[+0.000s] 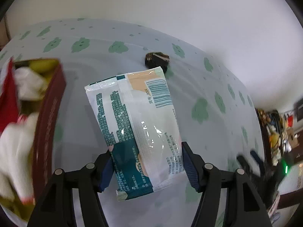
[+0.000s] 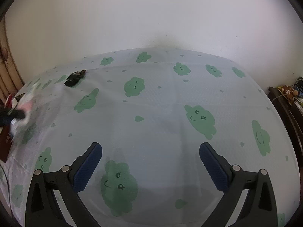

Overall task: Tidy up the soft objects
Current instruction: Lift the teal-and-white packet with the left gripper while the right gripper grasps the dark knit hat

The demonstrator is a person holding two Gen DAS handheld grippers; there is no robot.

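My left gripper (image 1: 146, 162) is shut on a white and teal tissue pack (image 1: 132, 124) and holds it above the bed. A dark red box (image 1: 48, 124) at the left holds white and yellow soft things (image 1: 26, 83). A small dark object (image 1: 157, 60) lies on the sheet beyond the pack; it also shows in the right wrist view (image 2: 73, 78). My right gripper (image 2: 150, 162) is open and empty over the cloud-print sheet (image 2: 170, 113). The left gripper with the pack shows blurred at the far left of the right wrist view (image 2: 17, 114).
The bed with the white sheet and green clouds fills both views, against a white wall. A dark wooden cabinet (image 2: 284, 102) with clutter stands at the right. A wooden headboard (image 2: 7, 71) is at the far left.
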